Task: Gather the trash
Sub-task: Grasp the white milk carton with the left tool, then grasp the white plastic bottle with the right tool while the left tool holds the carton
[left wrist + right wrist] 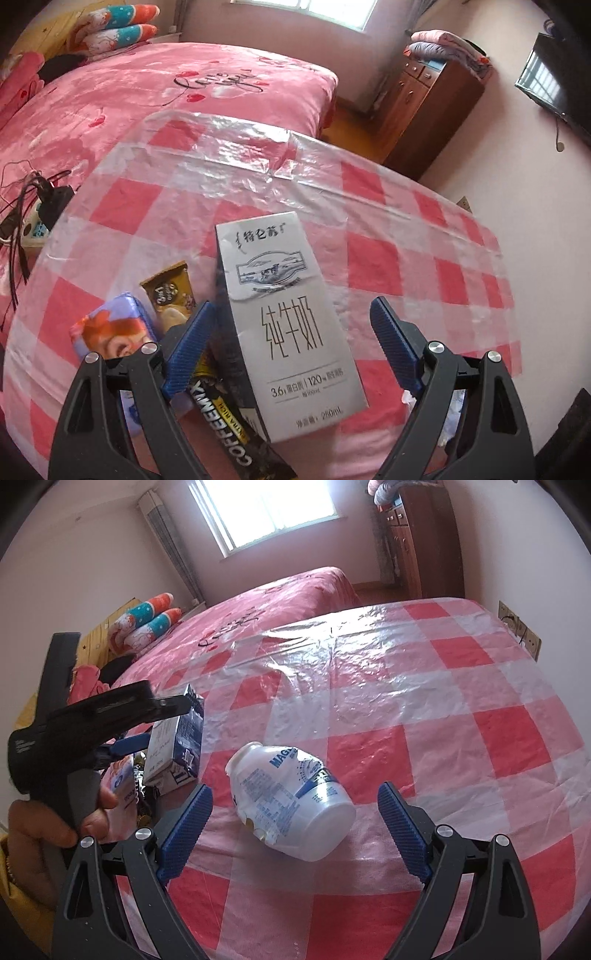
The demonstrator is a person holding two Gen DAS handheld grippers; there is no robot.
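A grey milk carton (288,325) stands on the checked table, between the fingers of my left gripper (291,304), which is open. Its left pad is close to the carton's side and its right pad is well clear. Beside the carton lie a black coffee sachet (236,435), a gold sachet (170,295) and a purple tissue pack (110,328). A white plastic bottle (291,801) lies on its side between the spread fingers of my open right gripper (295,788), untouched. The right wrist view also shows the carton (177,738) and a hand (55,823) holding the left gripper (166,722).
The table (369,258) has a red and white checked cloth under clear plastic. A pink bed (147,92) lies beyond it, with a power strip and cables (33,221). A wooden cabinet (424,110) and wall sockets (521,631) are at the right. Something white and crumpled (410,398) shows by the right finger.
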